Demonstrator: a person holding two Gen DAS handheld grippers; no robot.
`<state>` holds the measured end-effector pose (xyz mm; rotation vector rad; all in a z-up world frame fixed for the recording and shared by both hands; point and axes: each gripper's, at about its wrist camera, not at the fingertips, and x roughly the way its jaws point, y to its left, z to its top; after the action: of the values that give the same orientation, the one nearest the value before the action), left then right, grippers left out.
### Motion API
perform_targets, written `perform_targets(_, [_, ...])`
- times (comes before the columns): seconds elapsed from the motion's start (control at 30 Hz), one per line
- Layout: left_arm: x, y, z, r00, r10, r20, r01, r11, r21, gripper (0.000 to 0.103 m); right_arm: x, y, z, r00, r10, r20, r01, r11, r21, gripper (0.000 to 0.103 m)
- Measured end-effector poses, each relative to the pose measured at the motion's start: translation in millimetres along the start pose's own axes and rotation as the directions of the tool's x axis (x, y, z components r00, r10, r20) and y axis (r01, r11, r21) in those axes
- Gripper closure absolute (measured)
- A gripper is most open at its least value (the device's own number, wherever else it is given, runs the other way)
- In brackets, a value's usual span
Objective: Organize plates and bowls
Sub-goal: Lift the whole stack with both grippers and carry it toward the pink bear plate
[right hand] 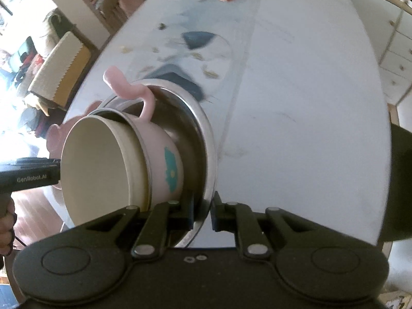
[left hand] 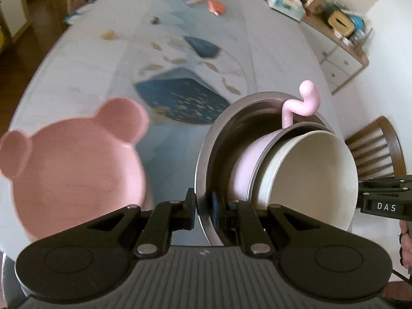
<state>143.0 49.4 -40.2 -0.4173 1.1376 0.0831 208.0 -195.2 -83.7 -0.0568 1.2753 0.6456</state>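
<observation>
A steel bowl (left hand: 219,134) holds a pink cup with a curly handle (left hand: 247,164), and a cream bowl (left hand: 309,177) is nested in the cup. My left gripper (left hand: 203,209) is shut on the steel bowl's rim on one side. My right gripper (right hand: 202,212) is shut on the rim of the steel bowl (right hand: 206,139) on the opposite side, and it also shows at the right edge of the left wrist view. The stack is tilted above the table. A pink bear-shaped plate (left hand: 74,162) lies to the left of the stack.
The long table (right hand: 296,103) has a grey cloth with blue and gold patches. An orange item (left hand: 216,6) lies far up the table. A wooden chair (left hand: 373,149) stands at the right, and a cluttered sideboard (left hand: 340,41) stands beyond it.
</observation>
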Motion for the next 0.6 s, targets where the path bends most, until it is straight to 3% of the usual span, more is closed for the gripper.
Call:
perform_targets(0.33, [-43.8,91.6,9.7,0.998,0.044,0.048,-0.042,0.998,-0.051,0.092,25.8,92.2,31.4,0.999,0.041,0.014,-0.04,0.996,-0.078,0.09])
perform_targets(0.6, [-51.9,161.4,4.4,0.995,0.085,0.048,-0.08,0.991,-0.11,0.092,70.4,152.1,48.4,0.997,0.078,-0.015,-0.079,0.991,-0.106,0.091])
